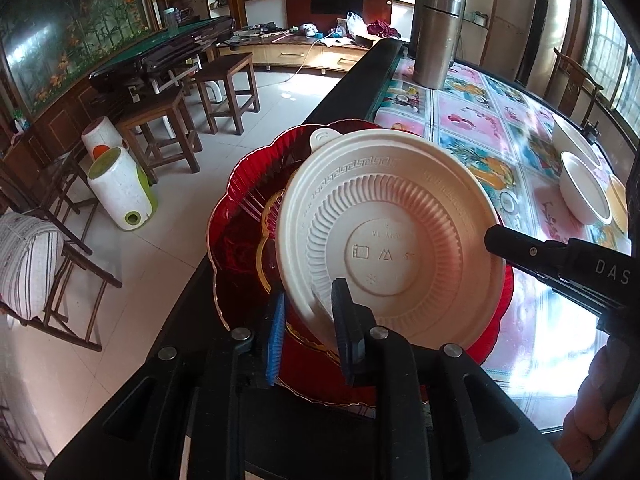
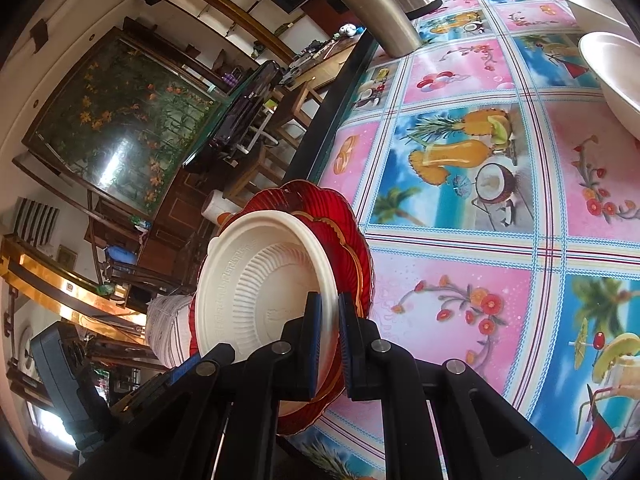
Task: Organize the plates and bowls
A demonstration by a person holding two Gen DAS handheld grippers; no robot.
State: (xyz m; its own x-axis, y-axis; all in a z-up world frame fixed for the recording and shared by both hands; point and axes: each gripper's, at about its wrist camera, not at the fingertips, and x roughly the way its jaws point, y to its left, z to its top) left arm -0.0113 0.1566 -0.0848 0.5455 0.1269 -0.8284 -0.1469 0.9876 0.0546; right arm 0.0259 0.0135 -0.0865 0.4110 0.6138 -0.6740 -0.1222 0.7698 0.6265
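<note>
A cream plastic plate [image 1: 392, 240] lies against a red scalloped glass plate [image 1: 240, 240], and both are held tilted at the table's left edge. The near rim of the cream plate sits between the fingers of my left gripper [image 1: 310, 312] and touches both of them. My right gripper [image 2: 330, 312] is shut on the rims of the cream plate [image 2: 260, 296] and the red plate [image 2: 344, 232] together. In the left wrist view, my right gripper [image 1: 494, 240] comes in from the right onto the cream plate's rim.
The table [image 2: 460, 240] has a glossy fruit-print cloth. Two white bowls [image 1: 584, 188] sit at its far right, with a steel thermos [image 1: 438, 24] at the back. Wooden stools [image 1: 224, 92] and white drums [image 1: 120, 188] stand on the floor to the left. A hand [image 1: 592, 400] holds the right gripper.
</note>
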